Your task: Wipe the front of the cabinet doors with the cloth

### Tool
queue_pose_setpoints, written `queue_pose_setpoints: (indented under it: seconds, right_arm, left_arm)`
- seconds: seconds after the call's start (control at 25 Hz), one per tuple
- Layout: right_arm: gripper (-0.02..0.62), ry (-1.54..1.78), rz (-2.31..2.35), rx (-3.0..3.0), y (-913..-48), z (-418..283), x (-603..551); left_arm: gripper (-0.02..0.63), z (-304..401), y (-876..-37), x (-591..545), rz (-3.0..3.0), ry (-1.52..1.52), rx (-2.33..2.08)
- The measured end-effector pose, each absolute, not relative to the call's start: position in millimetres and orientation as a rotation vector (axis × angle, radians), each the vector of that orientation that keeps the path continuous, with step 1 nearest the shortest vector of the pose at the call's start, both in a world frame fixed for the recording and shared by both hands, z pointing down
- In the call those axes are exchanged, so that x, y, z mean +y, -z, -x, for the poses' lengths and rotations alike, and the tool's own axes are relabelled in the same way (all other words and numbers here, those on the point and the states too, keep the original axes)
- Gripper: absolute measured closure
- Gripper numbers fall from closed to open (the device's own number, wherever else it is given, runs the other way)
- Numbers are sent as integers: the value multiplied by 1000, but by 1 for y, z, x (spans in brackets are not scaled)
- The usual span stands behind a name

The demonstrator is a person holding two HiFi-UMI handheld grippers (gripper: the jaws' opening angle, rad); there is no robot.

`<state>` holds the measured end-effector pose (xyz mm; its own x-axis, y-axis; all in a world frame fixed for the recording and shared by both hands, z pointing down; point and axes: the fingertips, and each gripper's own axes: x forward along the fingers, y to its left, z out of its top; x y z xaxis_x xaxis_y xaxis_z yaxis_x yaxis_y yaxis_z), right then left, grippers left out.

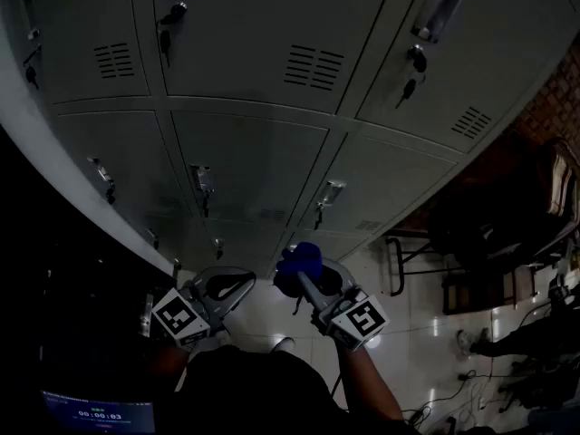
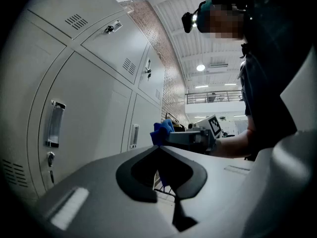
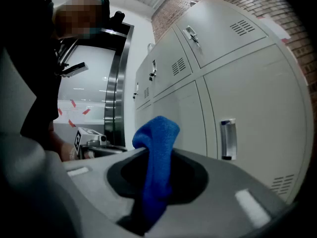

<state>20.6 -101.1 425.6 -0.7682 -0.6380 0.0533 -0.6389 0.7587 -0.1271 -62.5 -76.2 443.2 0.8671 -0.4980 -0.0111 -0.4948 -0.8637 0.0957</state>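
Cloth (image 1: 300, 259) is sitting clamped in your R gripper (image 1: 304, 276), near the cabinet doors (image 1: 249, 161).
You're pinching the blue cloth btwn the R jaws, w/ one end bunching up above them and the rest hanging down through the gap. Your L gripper (image 2: 159, 148) is hovering just beside the R one, jaws closed tip to tip on nothing. Both are pointing toward the lower grey doors; can't tell if the cloth is touching them.
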Motion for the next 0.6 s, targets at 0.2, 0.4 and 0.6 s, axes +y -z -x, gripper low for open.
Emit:
queue_pose_setpoints:
  seconds: [0.2, 0.4, 0.6]
  right_arm:
    - [526, -117, -1186, -2912, -391, -40, -139]
    - [526, 100, -1385, -2851, -330, -66, -189]
    - [525, 204, -1540, -2792, -292, -78, -220]
  left_arm:
    - [606, 58, -436, -86, -2975, 92, -759]
    - [606, 52, -435, -92, -2967, 80, -736]
    - [606, 51, -437, -98, -2985, 85, -738]
